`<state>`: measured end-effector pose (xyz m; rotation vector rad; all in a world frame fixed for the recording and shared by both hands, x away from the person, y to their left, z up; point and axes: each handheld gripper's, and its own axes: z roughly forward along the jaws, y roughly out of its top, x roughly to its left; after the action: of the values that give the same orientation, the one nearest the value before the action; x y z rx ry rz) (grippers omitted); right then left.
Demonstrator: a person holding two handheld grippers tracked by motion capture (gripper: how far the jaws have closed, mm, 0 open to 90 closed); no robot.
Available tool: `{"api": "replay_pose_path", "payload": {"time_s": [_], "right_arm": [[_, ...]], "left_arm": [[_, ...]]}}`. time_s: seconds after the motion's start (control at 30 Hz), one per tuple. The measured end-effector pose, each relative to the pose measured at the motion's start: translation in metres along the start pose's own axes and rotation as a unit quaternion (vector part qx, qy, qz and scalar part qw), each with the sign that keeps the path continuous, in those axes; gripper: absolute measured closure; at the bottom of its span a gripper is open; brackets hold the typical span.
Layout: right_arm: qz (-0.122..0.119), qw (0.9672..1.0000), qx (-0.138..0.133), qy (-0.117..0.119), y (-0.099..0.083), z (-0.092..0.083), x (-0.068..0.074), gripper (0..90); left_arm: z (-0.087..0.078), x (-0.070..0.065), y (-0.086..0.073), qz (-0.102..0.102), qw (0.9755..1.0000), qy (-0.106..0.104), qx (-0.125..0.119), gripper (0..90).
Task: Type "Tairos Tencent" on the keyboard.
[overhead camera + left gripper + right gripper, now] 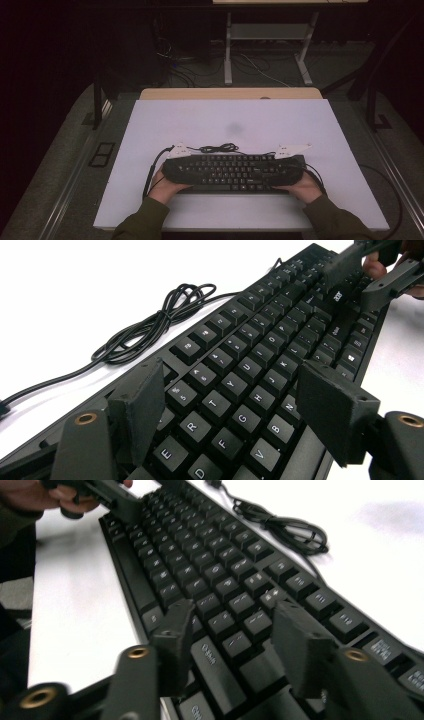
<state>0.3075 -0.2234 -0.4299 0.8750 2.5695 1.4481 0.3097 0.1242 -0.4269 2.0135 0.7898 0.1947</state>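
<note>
Nearest the person, the table's [125, 200] front strip is bare. Just beyond it lies the keyboard [235, 172], flat on the white top at about 6 o'clock of the table, long side running 9 to 3.

The left gripper [230, 410] sits at the keyboard's 9 o'clock end. Its jaws stand apart over the letter keys, one above the number row, the other at the front edge, and I see no pad pressing on the case. It looks released.

The right gripper [230, 640] is at the 3 o'clock end. Its jaws are likewise spread over the keys and are not clamped on anything.

At 12 o'clock of the keyboard, the cable [217, 148] lies in a loose bundle on the table.

Risks, as I judge them:
- Either jaw could catch under a keycap as the hand draws back, popping it off or dragging that end sideways.
- If one hand pulls away at a slant, the keyboard could skew from its square lie.
- A backward nudge could push it onto the cable, leaving it rocking.
</note>
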Motion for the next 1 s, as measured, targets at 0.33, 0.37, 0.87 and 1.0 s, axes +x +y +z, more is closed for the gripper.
{"api": "replay_pose_path", "payload": {"time_s": [0.33, 0.37, 0.87, 1.0], "right_arm": [[0.003, 0.9999, -0.016, 0.000, 0.004, 0.007, -0.002, 35.1], [0.002, 0.9998, -0.019, -0.001, 0.005, 0.008, -0.002, 34.6], [-0.005, 0.9998, -0.019, 0.011, 0.014, 0.020, -0.002, 33.2], [-0.008, 0.9997, -0.017, 0.016, 0.015, 0.024, -0.002, 33.2]], "left_arm": [[-0.005, 0.003, -0.007, -0.007, 0.9999, 0.015, -0.004, 29.1], [-0.005, 0.004, -0.007, -0.006, 0.9998, 0.016, -0.002, 29.4], [-0.016, 0.013, -0.017, -0.021, 0.9986, 0.047, -0.006, 52.3], [-0.018, 0.016, -0.017, -0.028, 0.9982, 0.053, -0.005, 65.2]]}}
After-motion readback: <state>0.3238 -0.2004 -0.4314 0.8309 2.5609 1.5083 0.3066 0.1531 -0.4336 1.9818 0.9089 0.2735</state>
